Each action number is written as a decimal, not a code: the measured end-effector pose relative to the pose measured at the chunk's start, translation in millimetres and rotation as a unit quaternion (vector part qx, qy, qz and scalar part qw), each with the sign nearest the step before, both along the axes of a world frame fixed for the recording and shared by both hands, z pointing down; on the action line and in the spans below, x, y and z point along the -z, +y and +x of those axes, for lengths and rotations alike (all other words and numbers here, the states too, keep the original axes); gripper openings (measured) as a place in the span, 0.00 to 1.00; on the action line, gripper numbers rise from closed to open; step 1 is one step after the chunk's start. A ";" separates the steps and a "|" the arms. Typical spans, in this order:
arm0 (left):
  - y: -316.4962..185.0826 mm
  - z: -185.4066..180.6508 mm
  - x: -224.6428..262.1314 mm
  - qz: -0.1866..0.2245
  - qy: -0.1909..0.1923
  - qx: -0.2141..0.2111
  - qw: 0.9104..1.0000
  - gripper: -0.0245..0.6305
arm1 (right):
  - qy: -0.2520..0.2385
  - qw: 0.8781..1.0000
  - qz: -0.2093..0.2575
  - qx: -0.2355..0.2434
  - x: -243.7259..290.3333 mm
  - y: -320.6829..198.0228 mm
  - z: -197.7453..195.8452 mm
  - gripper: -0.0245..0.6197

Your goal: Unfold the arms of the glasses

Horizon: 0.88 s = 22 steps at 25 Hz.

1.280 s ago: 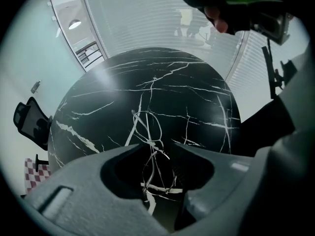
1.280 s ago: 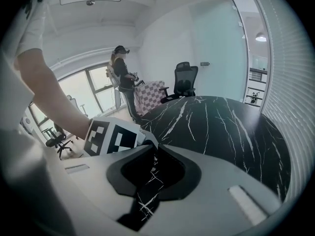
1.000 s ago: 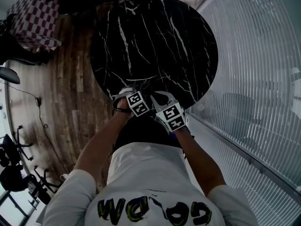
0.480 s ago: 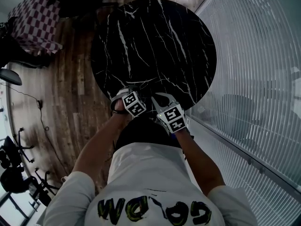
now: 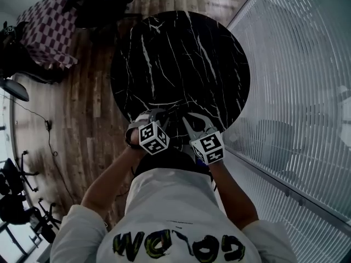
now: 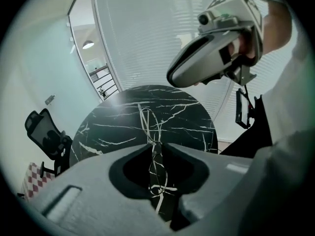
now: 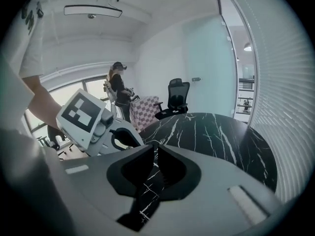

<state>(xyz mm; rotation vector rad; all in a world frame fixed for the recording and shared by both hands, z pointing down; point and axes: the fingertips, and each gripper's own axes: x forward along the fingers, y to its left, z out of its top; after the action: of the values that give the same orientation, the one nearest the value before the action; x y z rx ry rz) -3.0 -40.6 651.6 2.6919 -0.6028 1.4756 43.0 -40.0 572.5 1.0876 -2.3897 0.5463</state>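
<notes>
Black marble veined in white makes the round worktop (image 5: 181, 53). It stands on a wood-plank floor (image 5: 82, 92), with a slatted blind wall (image 5: 296, 92) to its right. Both claws hang side by side over the worktop's near edge, close together, their marker cubes toward the person holding them.

The left claw (image 6: 156, 147) has its jaws drawn nearly together, clamped on the thin wire-framed glasses (image 6: 155, 156). Pale rim loops show above and below the pads, and the glasses sit raised clear of the marble at the near edge.

The right claw (image 7: 152, 146) is just right of the left one, its jaws pressed to a narrow slit. Only marble shows through that slit, and I cannot tell whether a glasses arm is pinched there.

At far left are a chequered cloth (image 5: 41, 29) and a black office chair (image 7: 177, 97), with a person (image 7: 118, 90) standing beside them.
</notes>
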 end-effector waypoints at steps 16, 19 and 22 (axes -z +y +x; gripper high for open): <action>30.7 0.3 78.7 0.062 0.009 -0.074 0.995 0.15 | 0.018 0.995 0.065 0.073 48.6 9.7 -8.2 0.16; 34.6 2.5 80.5 0.061 0.011 -0.087 0.994 0.15 | 0.023 0.994 0.065 0.086 45.7 11.1 -8.5 0.16; 36.1 5.8 83.1 0.057 0.014 -0.097 0.994 0.15 | 0.026 0.993 0.059 0.098 40.3 12.5 -10.5 0.16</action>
<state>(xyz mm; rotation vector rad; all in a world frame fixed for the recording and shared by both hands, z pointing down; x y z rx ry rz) 2.8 -4.4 568.5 2.9289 -0.4474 1.4833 32.6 -27.5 532.2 0.8880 -2.4735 0.3081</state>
